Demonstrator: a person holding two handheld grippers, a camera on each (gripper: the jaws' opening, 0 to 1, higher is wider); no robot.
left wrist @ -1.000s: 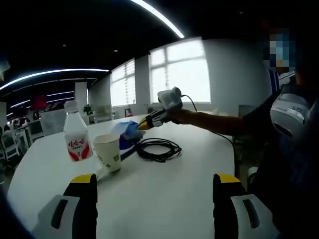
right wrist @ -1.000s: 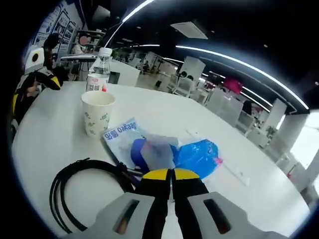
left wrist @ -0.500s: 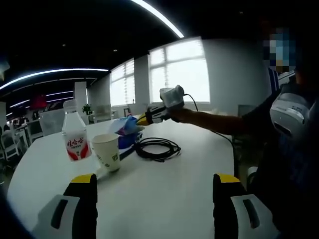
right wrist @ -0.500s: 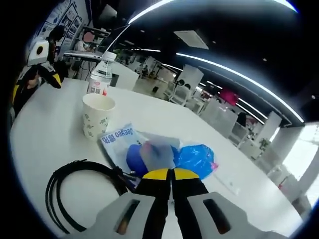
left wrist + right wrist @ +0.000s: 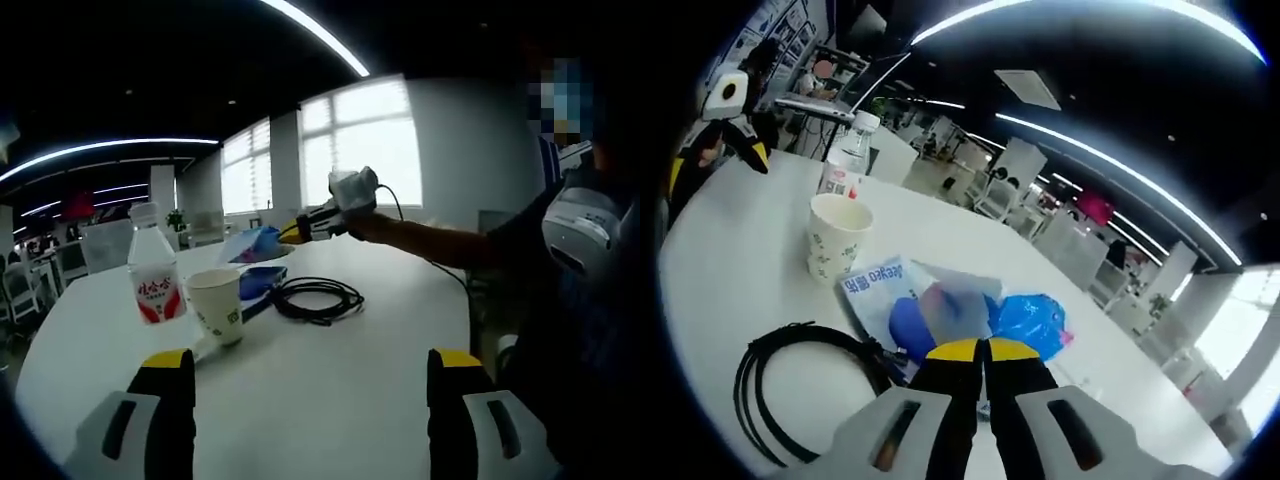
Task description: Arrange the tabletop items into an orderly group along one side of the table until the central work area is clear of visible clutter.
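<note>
Left claw (image 5: 310, 400): jaws held wide apart with nothing between them; poised low over the near part of the white tabletop (image 5: 330, 390)
Right claw (image 5: 983, 352): yellow-tipped jaws pressed together on the blue plastic packet (image 5: 960, 312); seen from the left gripper view, the right claw (image 5: 292, 233) is held out by a person's arm with the packet (image 5: 254, 243) raised off the tabletop
Packet: translucent blue film with a printed label and a crumpled brighter blue end; whether any part rests on the tabletop (image 5: 730, 270) cannot be told from the right gripper view
Paper cup (image 5: 216, 305): upright, patterned; set just beside the bottle; in the right gripper view the cup (image 5: 838, 236) stands beyond the packet
Water bottle (image 5: 152, 277): upright, white cap, red label; beside the cup on its far side; bottle (image 5: 848, 158) seen behind the cup
Black cable (image 5: 318, 299): loosely coiled flat on the tabletop, near the cup; the coil (image 5: 805, 385) lies below the packet, left of the claw
Dark blue flat item (image 5: 258, 285): lies between cup and cable; identity cannot be told
</note>
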